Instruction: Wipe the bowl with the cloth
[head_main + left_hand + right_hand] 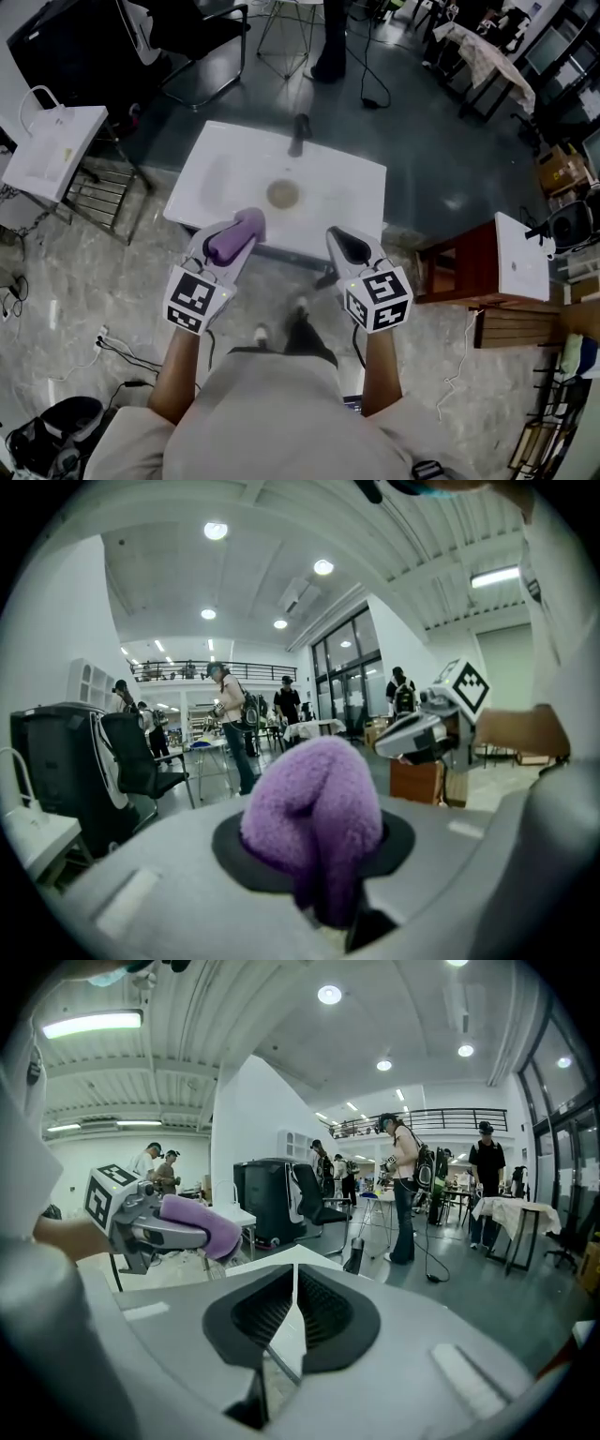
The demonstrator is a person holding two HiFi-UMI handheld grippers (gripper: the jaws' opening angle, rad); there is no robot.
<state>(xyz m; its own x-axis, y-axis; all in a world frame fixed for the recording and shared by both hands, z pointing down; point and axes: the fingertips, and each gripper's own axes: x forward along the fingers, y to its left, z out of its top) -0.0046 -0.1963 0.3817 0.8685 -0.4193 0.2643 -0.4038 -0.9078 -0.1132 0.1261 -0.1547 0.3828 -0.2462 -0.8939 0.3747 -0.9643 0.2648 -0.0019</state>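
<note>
While I stand at the near edge of a white surface (225, 169), I hold a tool in each hand, side by side and apart. My left tool (249, 231) is clamped on a fluffy purple cloth (314, 817), which bulges up between its jaws and folds over them. My right tool (296, 1288) has its jaws all but together, with nothing between them. On the surface, near its middle and ahead of both tools, sits the small round bowl (282, 194), touched by neither. A dark upright object (300, 133) stands at the far edge, beyond the bowl.
</note>
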